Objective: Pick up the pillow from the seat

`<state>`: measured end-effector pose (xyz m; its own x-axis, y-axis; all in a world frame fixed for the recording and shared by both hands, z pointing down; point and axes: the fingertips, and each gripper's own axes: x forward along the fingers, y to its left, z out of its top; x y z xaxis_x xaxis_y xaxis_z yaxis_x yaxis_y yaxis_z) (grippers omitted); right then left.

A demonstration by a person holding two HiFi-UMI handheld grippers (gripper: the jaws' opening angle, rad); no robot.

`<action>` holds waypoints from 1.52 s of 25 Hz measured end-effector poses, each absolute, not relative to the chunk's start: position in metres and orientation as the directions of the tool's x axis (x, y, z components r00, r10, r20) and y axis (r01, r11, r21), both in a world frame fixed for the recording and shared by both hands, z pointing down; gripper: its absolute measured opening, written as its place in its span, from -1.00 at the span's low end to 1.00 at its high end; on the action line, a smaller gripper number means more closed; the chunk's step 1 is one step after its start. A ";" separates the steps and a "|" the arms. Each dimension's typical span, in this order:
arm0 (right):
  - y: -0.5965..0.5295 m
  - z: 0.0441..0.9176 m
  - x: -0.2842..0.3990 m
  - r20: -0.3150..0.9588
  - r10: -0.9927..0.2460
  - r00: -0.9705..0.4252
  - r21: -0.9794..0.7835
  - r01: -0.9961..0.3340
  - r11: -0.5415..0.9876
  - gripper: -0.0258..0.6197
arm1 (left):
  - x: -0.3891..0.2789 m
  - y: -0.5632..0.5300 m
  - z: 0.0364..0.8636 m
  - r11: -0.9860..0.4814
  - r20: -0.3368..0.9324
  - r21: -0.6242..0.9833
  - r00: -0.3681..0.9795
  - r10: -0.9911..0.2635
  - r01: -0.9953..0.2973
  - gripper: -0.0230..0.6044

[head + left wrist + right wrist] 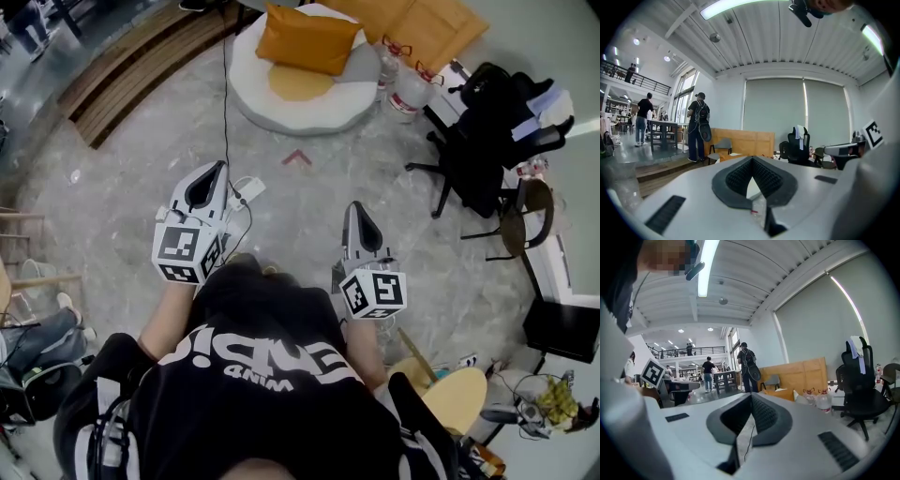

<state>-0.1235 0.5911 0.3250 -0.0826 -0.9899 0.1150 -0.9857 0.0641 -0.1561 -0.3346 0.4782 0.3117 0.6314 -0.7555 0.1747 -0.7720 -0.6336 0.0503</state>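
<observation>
The orange pillow lies on the round white seat, at twelve o'clock in the head view and well apart from both claws. In the two gripper views the claws' own bodies hide most of it. The left claw and right claw are both clenched, with nothing between their jaws. Clear bottles stand at the seat's three o'clock; their contents are hard to make out.

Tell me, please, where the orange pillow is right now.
In the head view the orange pillow rests at the top centre, on the round white seat, with two water jugs just to its right.
</observation>
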 end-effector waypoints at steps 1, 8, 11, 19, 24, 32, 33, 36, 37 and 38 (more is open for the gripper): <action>0.589 0.327 -0.118 0.118 -0.990 -0.081 -0.165 -0.984 0.061 -0.85 | -0.331 0.476 0.313 -0.631 0.177 0.049 0.629 -0.757 -0.774 -0.90; 0.572 0.340 -0.109 0.137 -0.986 -0.092 -0.163 -0.984 0.069 -0.85 | -0.332 0.457 0.319 -0.610 0.182 0.051 0.608 -0.773 -0.791 -0.90; 0.559 0.341 -0.106 0.134 -0.987 -0.090 -0.166 -0.984 0.067 -0.85 | -0.332 0.442 0.322 -0.606 0.186 0.052 0.604 -0.775 -0.794 -0.90; 0.510 0.340 -0.097 0.151 -0.984 -0.092 -0.188 -0.980 0.062 -0.85 | -0.318 0.393 0.323 -0.616 0.216 0.055 0.612 -0.761 -0.786 -0.90; 0.476 0.350 -0.096 0.172 -0.981 -0.089 -0.198 -0.979 0.054 -0.85 | -0.312 0.358 0.334 -0.624 0.235 0.063 0.619 -0.749 -0.779 -0.90; 0.403 0.350 -0.094 0.172 -0.983 -0.070 -0.186 -0.982 0.037 -0.85 | -0.301 0.284 0.338 -0.652 0.227 0.069 0.648 -0.727 -0.755 -0.90; 0.394 0.349 -0.094 0.172 -0.983 -0.066 -0.182 -0.983 0.034 -0.85 | -0.301 0.275 0.337 -0.656 0.224 0.069 0.652 -0.724 -0.752 -0.90; 0.372 0.345 -0.097 0.172 -0.984 -0.055 -0.168 -0.985 0.026 -0.85 | -0.301 0.254 0.335 -0.667 0.224 0.072 0.663 -0.714 -0.742 -0.90; 0.367 0.344 -0.097 0.171 -0.984 -0.051 -0.165 -0.986 0.023 -0.85 | -0.301 0.249 0.335 -0.673 0.224 0.071 0.669 -0.709 -0.736 -0.90; 0.362 0.343 -0.097 0.170 -0.984 -0.046 -0.163 -0.986 0.018 -0.85 | -0.300 0.243 0.335 -0.679 0.224 0.069 0.675 -0.703 -0.731 -0.90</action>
